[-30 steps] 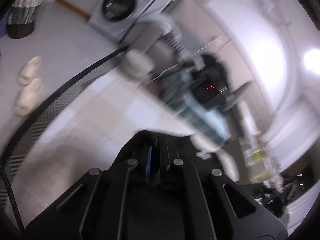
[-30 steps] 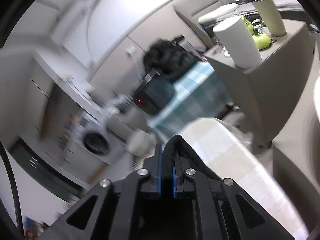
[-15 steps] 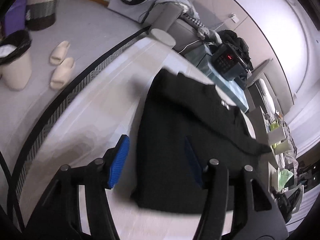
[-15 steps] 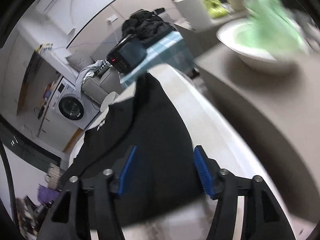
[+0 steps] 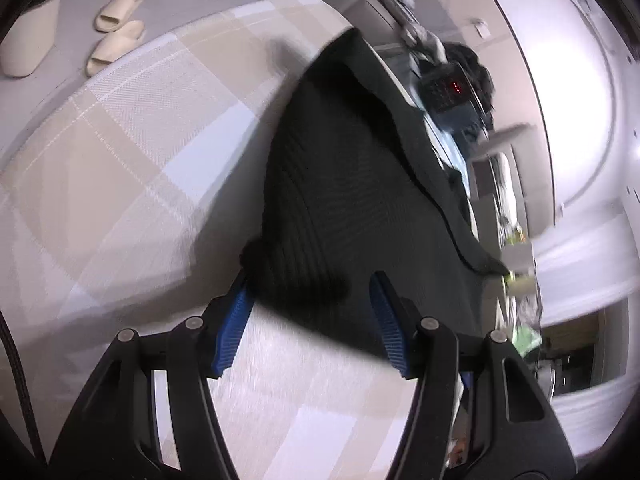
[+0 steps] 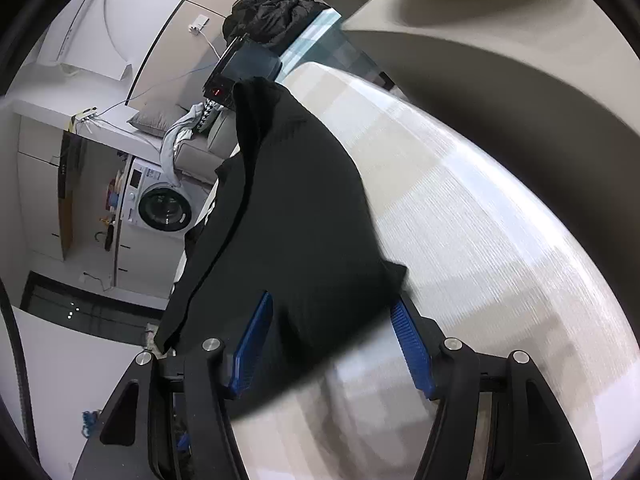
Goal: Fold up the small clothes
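A black ribbed garment (image 5: 352,184) lies spread flat on the beige and white checked table (image 5: 140,128). My left gripper (image 5: 310,286) is open low over the garment's near left corner, blue pads on either side of the bunched hem without pressing it. In the right wrist view the same garment (image 6: 296,208) stretches away across the table (image 6: 480,220). My right gripper (image 6: 332,306) is open over its near right corner, with the cloth between the pads and not pinched. The garment's far end hangs at the table's back edge.
On the floor to the left are pale slippers (image 5: 118,28) and a cream bin (image 5: 28,44). Behind the table stand a black device with a red display (image 6: 240,76), a sofa and a washing machine (image 6: 160,200). A beige counter (image 6: 500,40) rises on the right.
A second ago both grippers were shut on black cloth held up in the air. They have since opened, the garment lies on the table, and both grippers have come down closer to its near hem.
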Motion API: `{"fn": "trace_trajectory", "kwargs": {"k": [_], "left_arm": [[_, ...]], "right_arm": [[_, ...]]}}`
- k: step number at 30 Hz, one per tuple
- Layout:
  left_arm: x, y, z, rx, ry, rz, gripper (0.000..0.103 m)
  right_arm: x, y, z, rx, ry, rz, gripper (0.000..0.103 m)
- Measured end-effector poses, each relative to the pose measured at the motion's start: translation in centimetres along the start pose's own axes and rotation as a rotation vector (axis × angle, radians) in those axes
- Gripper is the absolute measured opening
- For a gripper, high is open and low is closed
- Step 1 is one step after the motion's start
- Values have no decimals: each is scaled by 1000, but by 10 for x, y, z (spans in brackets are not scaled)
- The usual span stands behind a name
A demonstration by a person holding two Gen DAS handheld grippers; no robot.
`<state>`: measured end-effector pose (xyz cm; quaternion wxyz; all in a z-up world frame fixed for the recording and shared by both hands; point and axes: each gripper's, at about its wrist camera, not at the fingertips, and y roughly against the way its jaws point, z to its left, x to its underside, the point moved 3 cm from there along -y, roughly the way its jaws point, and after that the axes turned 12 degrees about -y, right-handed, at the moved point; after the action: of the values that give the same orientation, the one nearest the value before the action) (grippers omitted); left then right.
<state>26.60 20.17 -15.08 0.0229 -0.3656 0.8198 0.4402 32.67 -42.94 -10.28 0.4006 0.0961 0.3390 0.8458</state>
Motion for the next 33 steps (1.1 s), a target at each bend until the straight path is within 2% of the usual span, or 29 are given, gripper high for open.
{"fn": "trace_trajectory", "kwargs": {"k": [2, 3, 4, 5, 6, 8, 12, 14, 20, 23, 25, 26, 27, 28, 30, 32, 33], "left_arm": [[-3, -7, -1, -1, 13, -44, 54], [-3, -9, -2, -3, 17, -64, 38], [-7, -12, -3, -2, 11, -70, 17], [-7, -14, -5, -1, -12, -70, 14], [-8, -13, -7, -8, -31, -76, 11], [-10, -7, -9, -17, -57, -96, 11], [-4, 10, -13, -18, -91, -115, 10], [4, 32, -7, -18, -109, -119, 10], [57, 78, 9, -20, -146, -67, 11], [80, 99, 11, -35, -188, -31, 16], [83, 111, 15, -95, -200, -45, 33], [85, 117, 18, -116, -199, -59, 39], [81, 122, 21, -125, -191, -77, 51], [78, 126, 22, -129, -185, -91, 57], [70, 131, 20, -116, -181, -108, 58], [60, 131, 18, -95, -181, -112, 64], [53, 129, 14, -96, -178, -114, 72]], "right_arm": [[-1, -2, 2, 8, -23, -34, 63], [-7, -1, 4, 13, -24, -50, 56], [-8, -3, 5, 30, -22, -61, 47], [-9, -6, 4, 61, -23, -63, 29], [-11, -9, 5, 51, -31, -58, 21], [-8, -7, 4, 26, -30, -46, 16], [5, 9, 7, 17, 17, -28, 14], [18, 25, 1, 7, 25, -7, 14], [68, 78, -38, -3, 57, 45, 14], [85, 95, -60, 20, 68, 72, 17], [92, 109, -69, 55, 102, 70, 22], [93, 115, -71, 72, 115, 59, 36], [92, 125, -71, 100, 127, 33, 50], [89, 133, -69, 116, 137, -4, 51], [82, 152, -60, 102, 175, -79, 53], [71, 159, -47, 80, 196, -122, 60], [68, 158, -42, 64, 197, -123, 62]]}}
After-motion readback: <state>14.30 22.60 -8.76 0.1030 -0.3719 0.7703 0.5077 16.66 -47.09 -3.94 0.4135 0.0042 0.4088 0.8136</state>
